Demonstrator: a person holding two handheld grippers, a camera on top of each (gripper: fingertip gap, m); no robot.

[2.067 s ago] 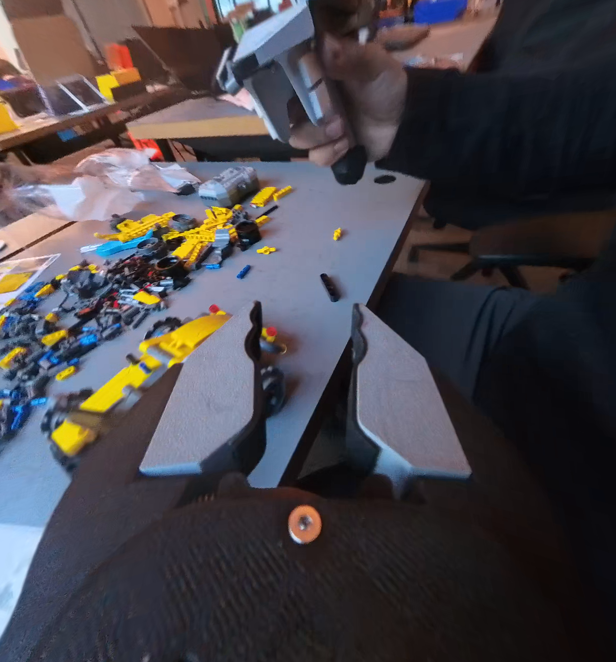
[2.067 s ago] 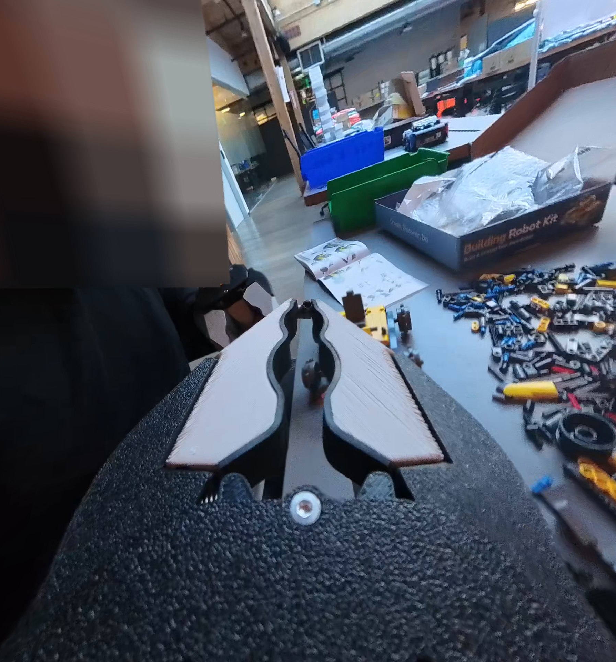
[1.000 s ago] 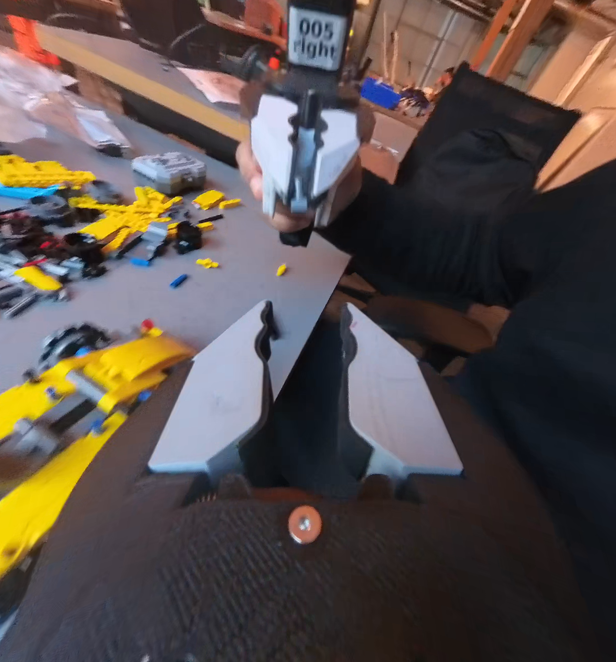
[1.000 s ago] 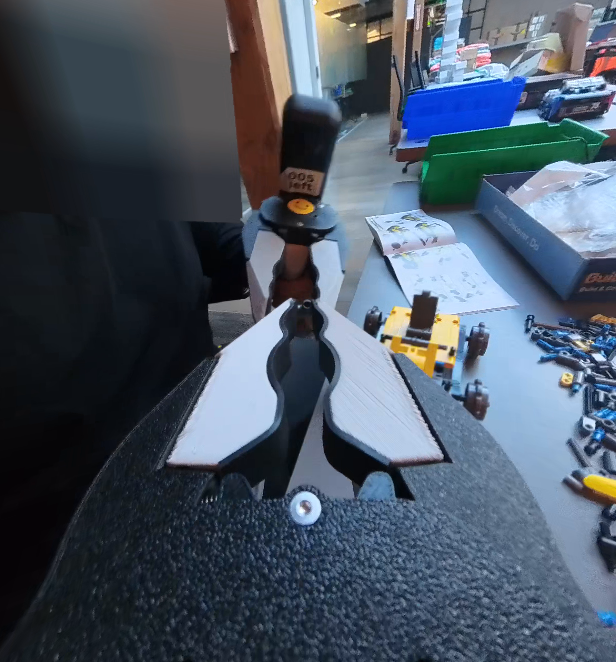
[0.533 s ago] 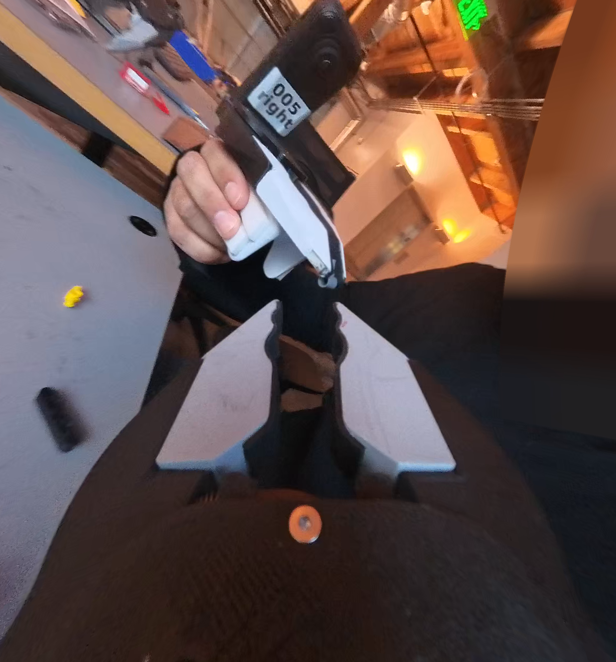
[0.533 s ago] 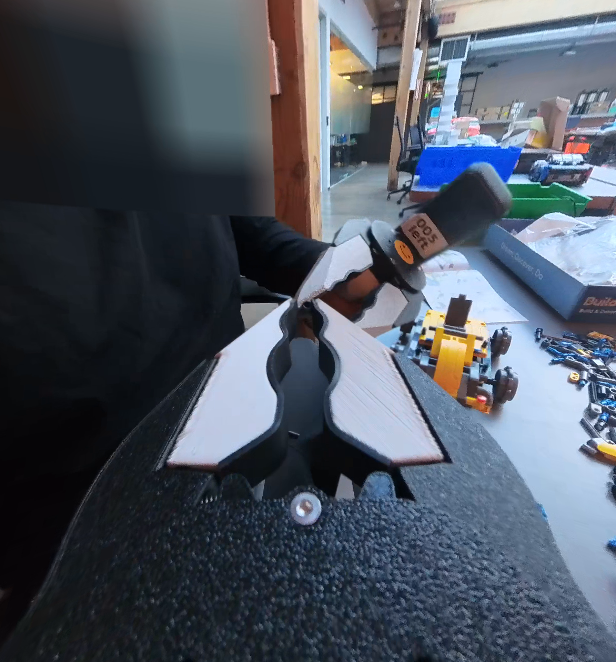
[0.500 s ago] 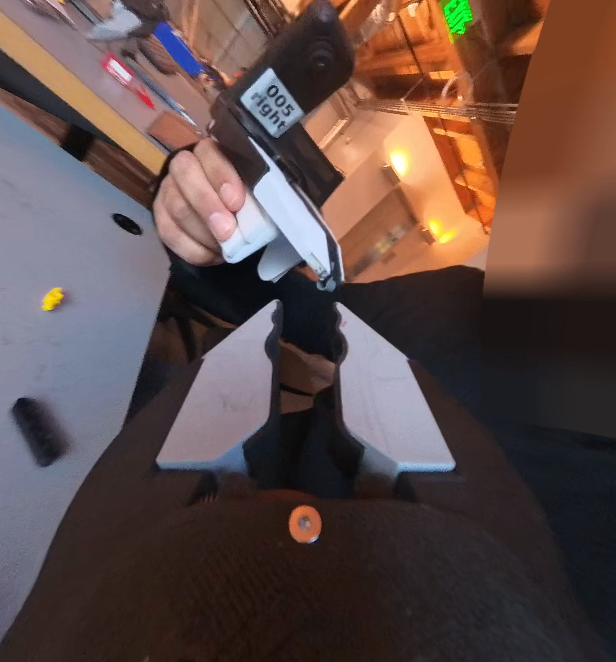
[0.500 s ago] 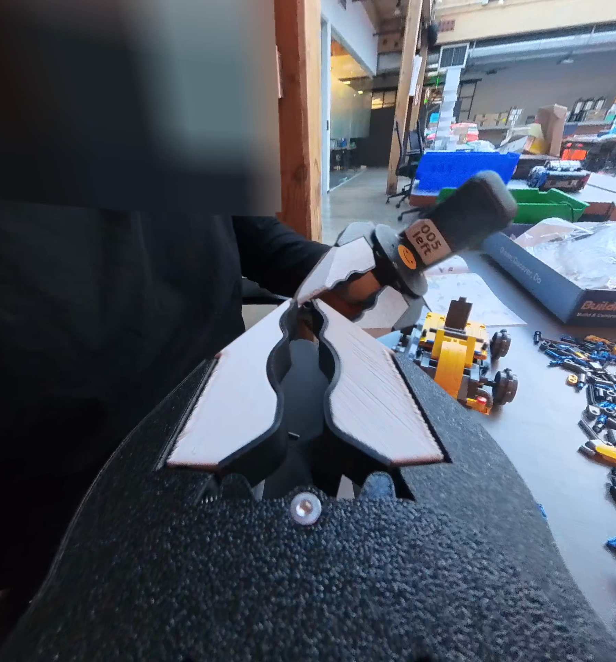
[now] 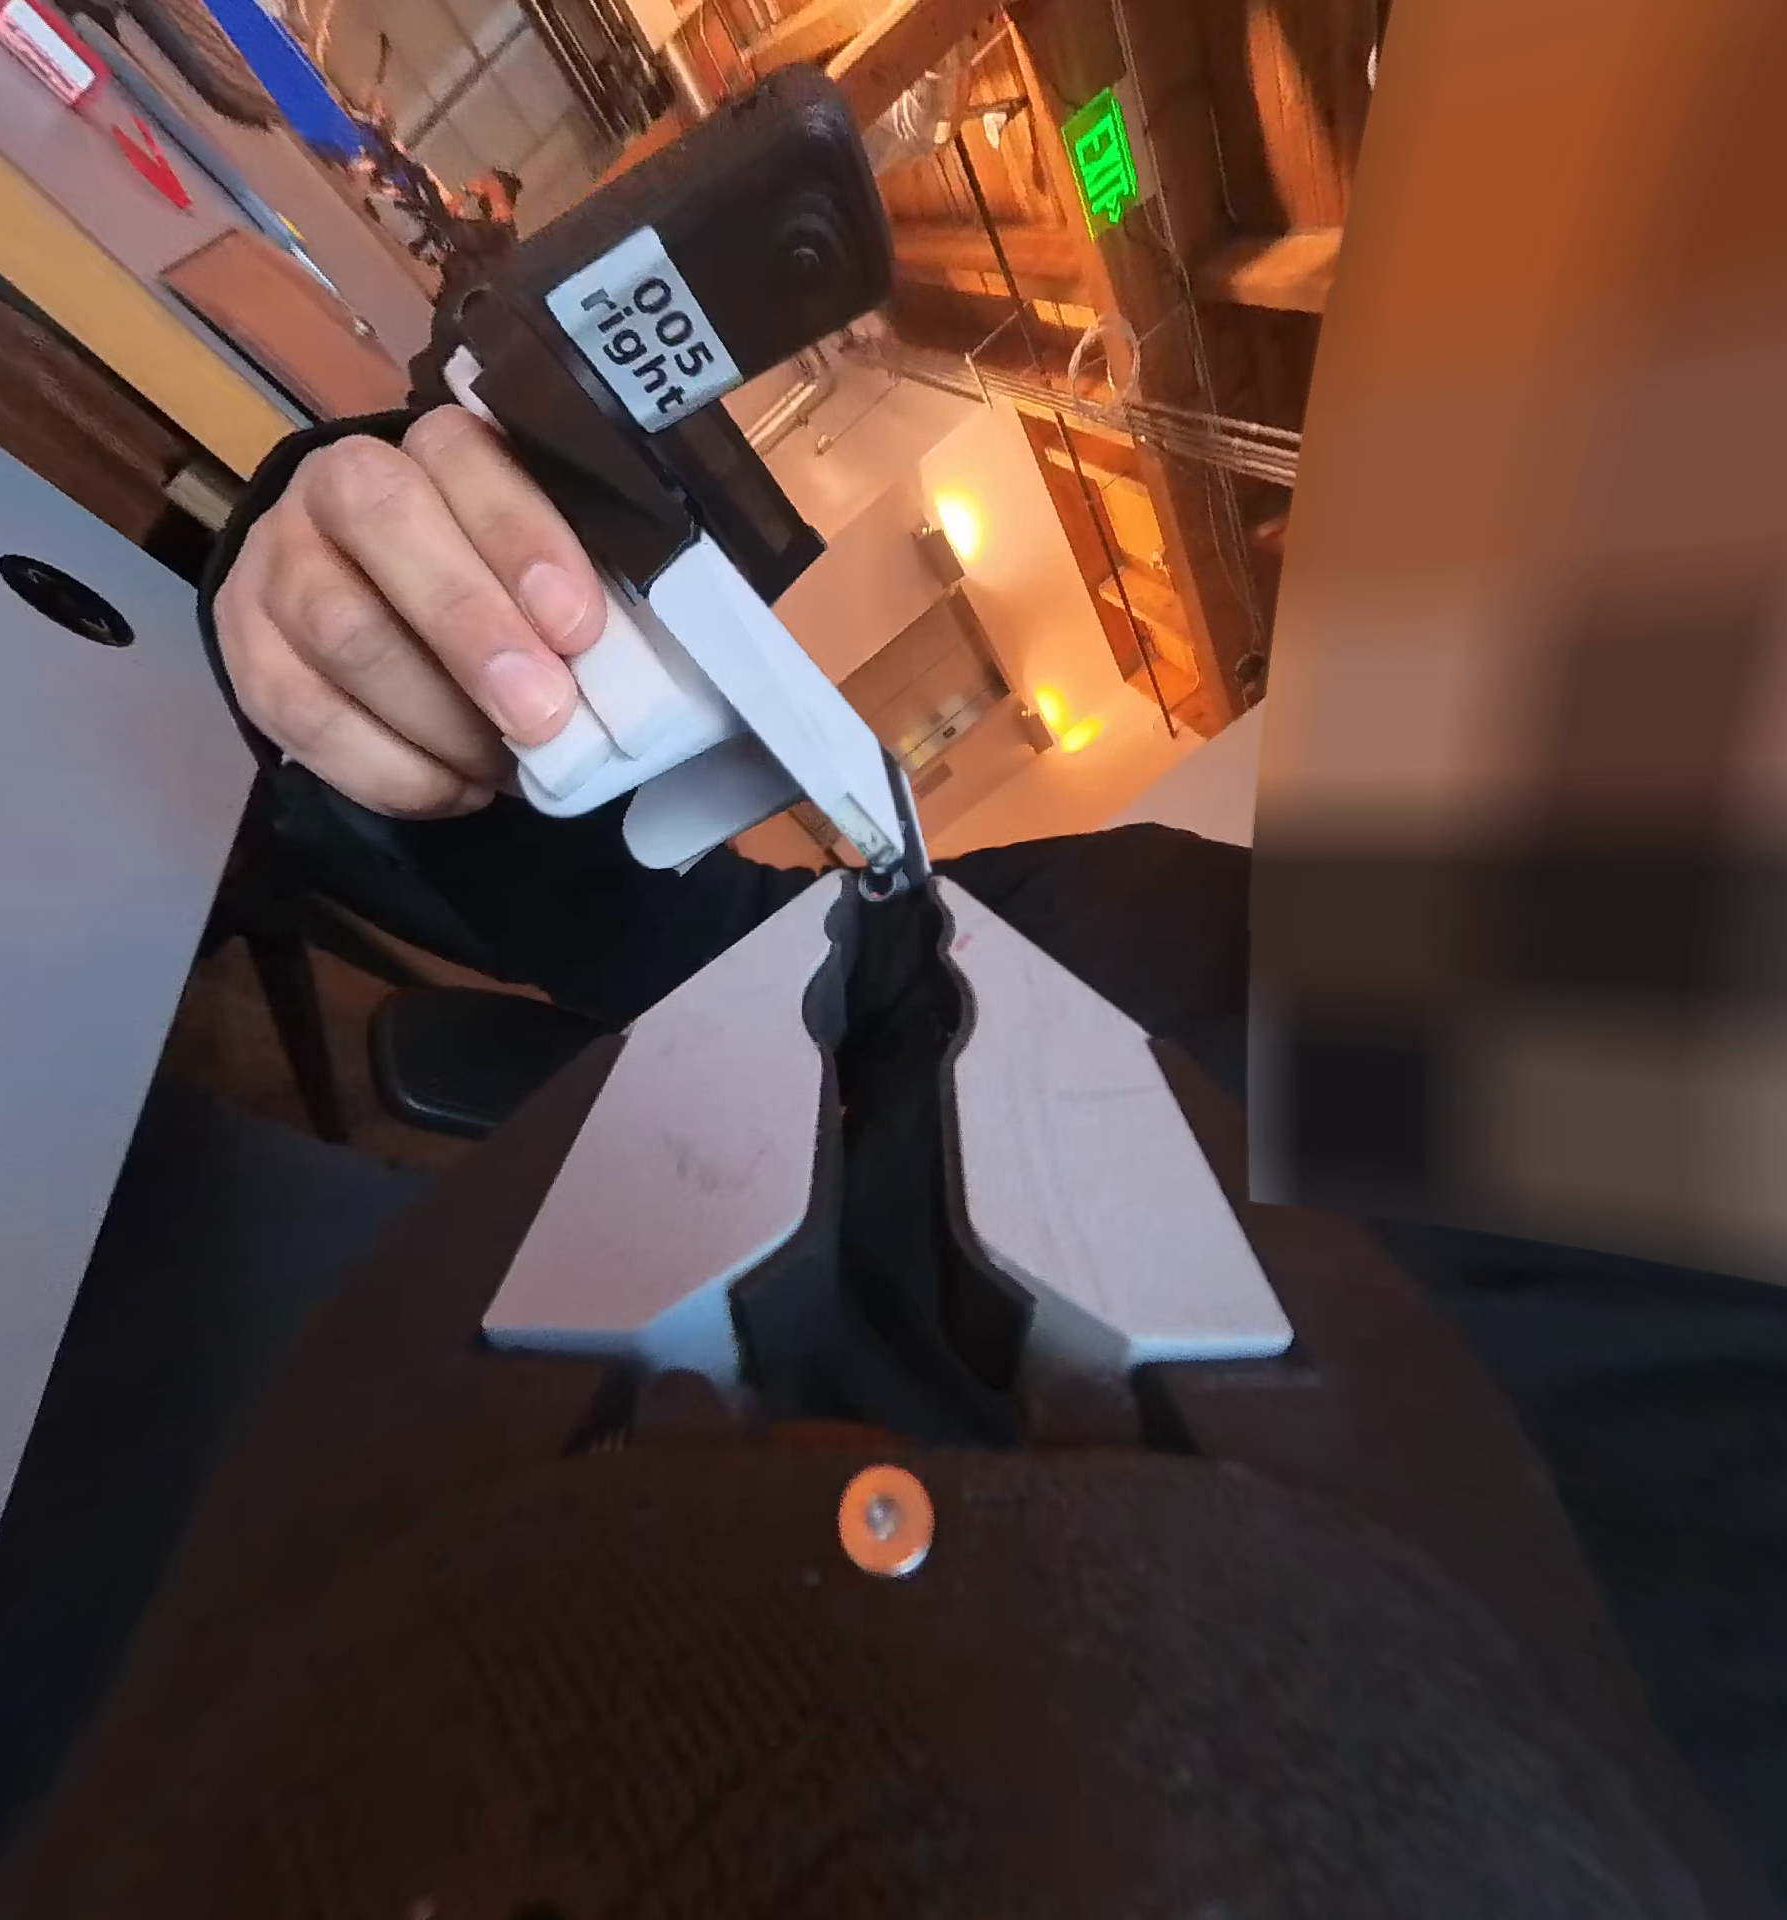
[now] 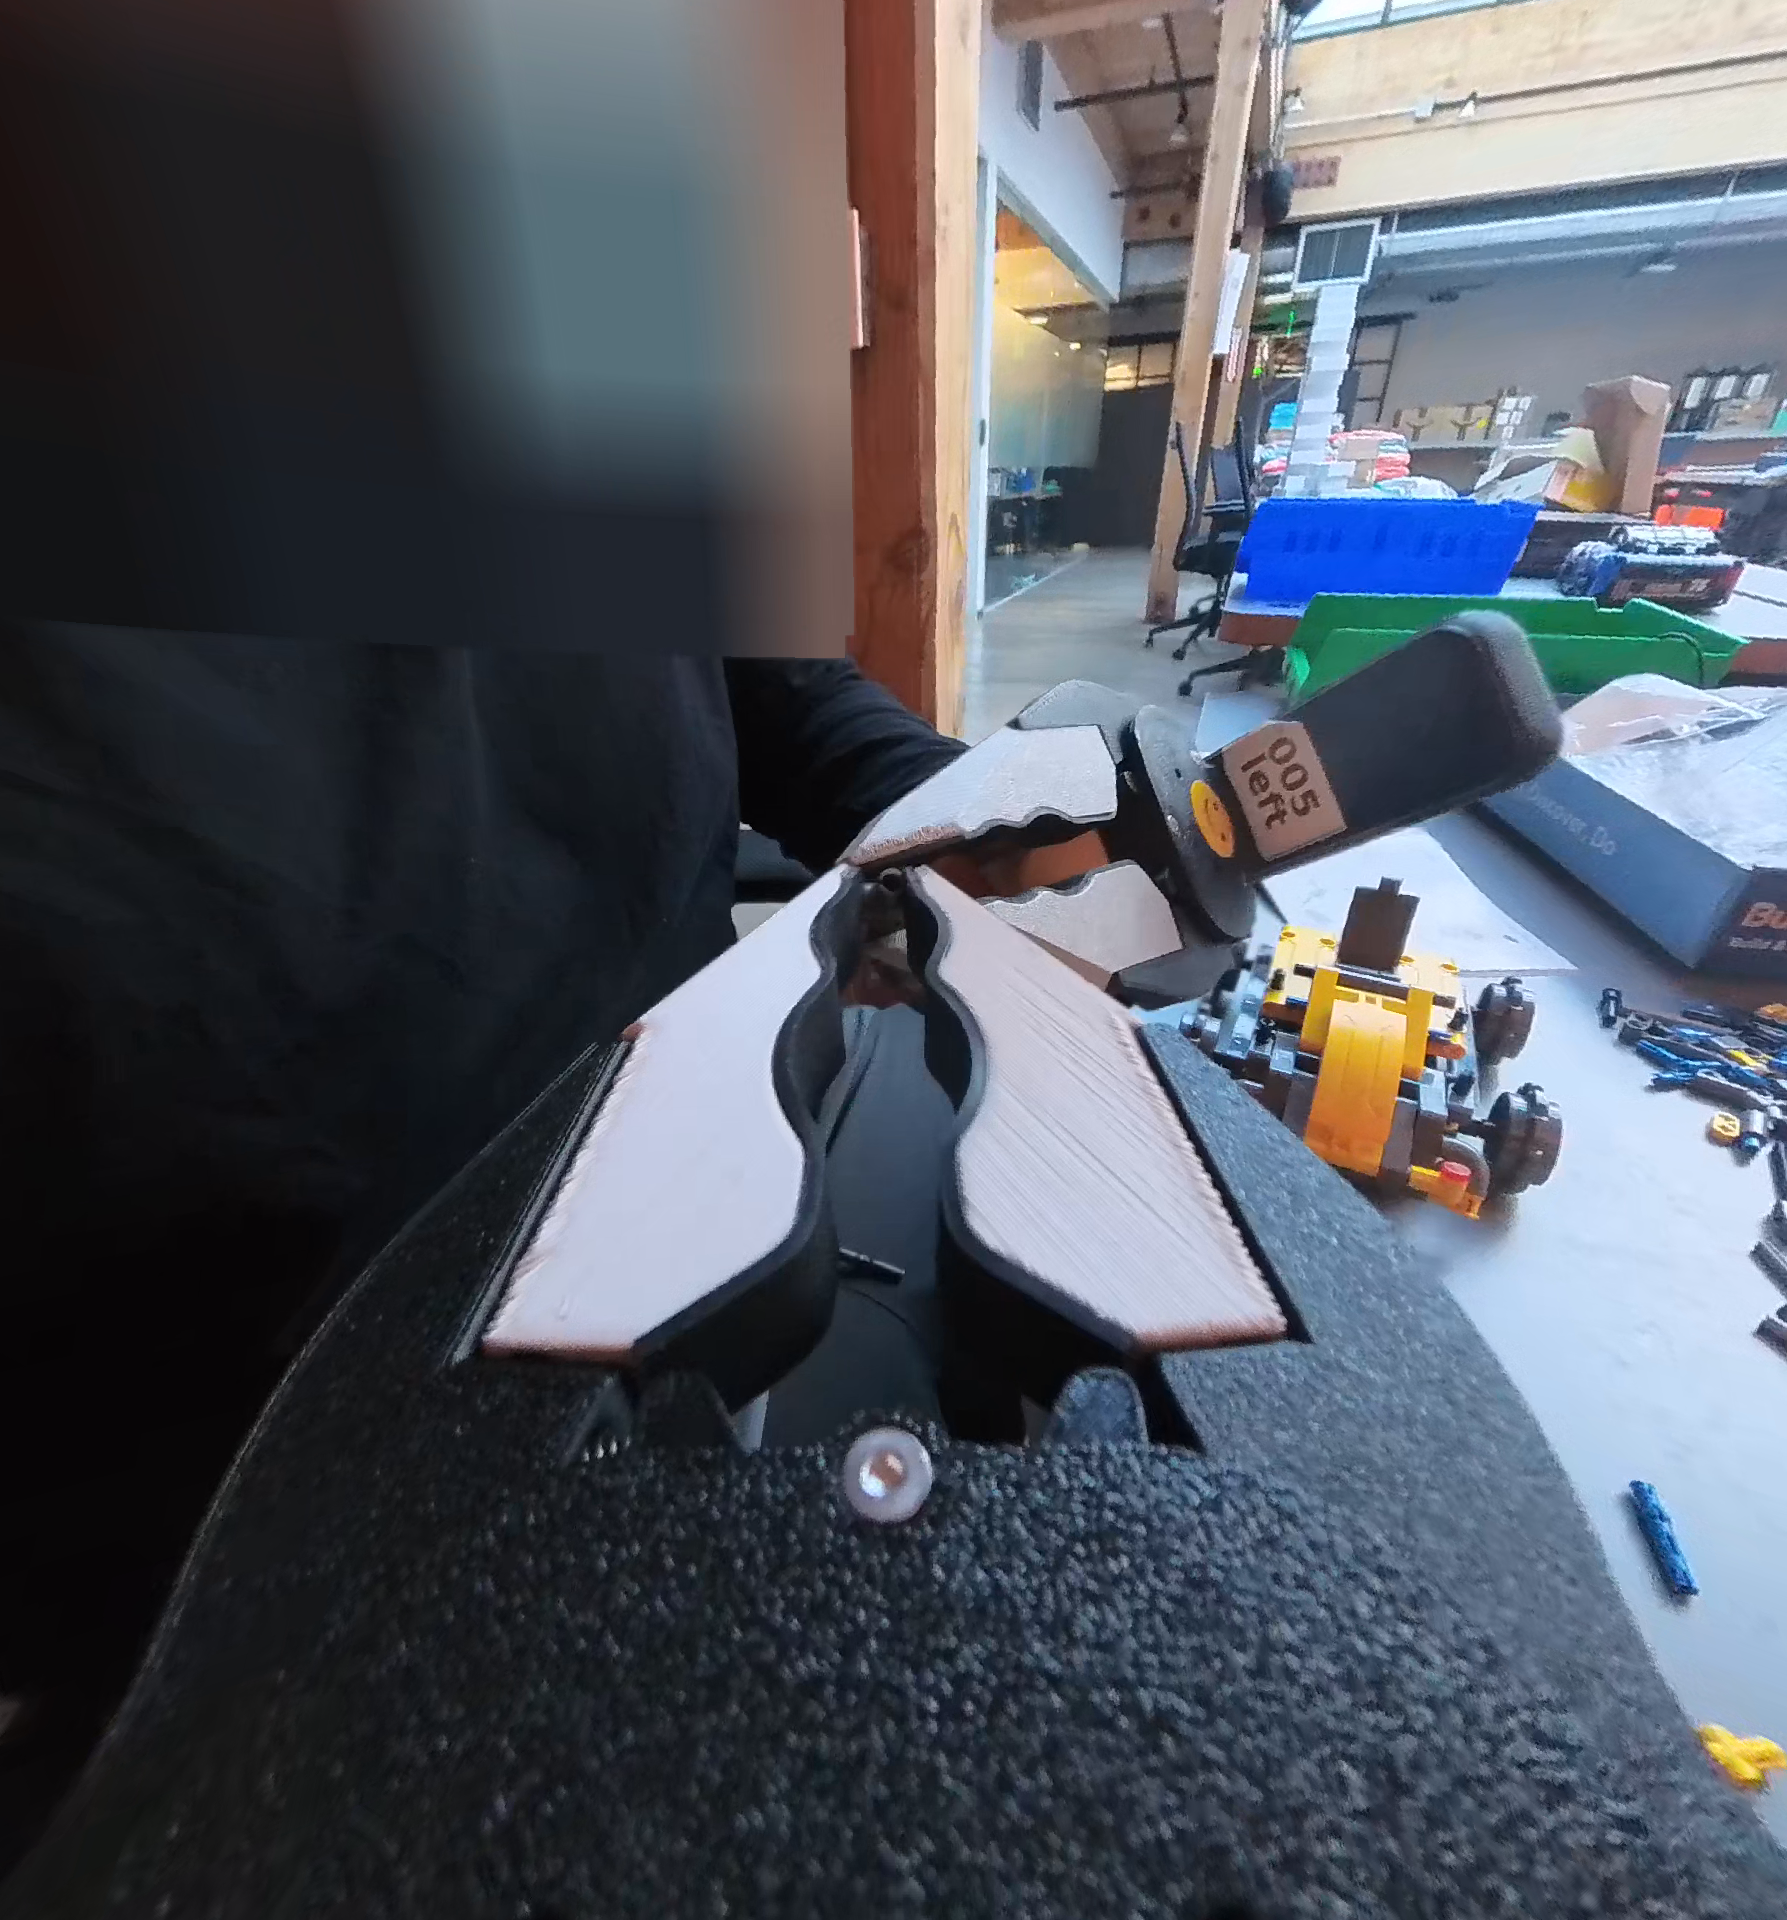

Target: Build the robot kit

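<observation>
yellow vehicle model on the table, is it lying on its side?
No. In the right wrist view the yellow vehicle model stands upright on the table, its dark wheels at the sides.

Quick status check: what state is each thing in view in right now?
left tool: nearly closed, tips flanking the small piece; grip unclear.
right tool: shut on the small piece.
small piece: held aloft between both tools' tips.
yellow toy vehicle: upright on its wheels.
blue box: open, plastic inside.

A small dark piece is pinched by the right gripper, at the tip of the left gripper.
</observation>
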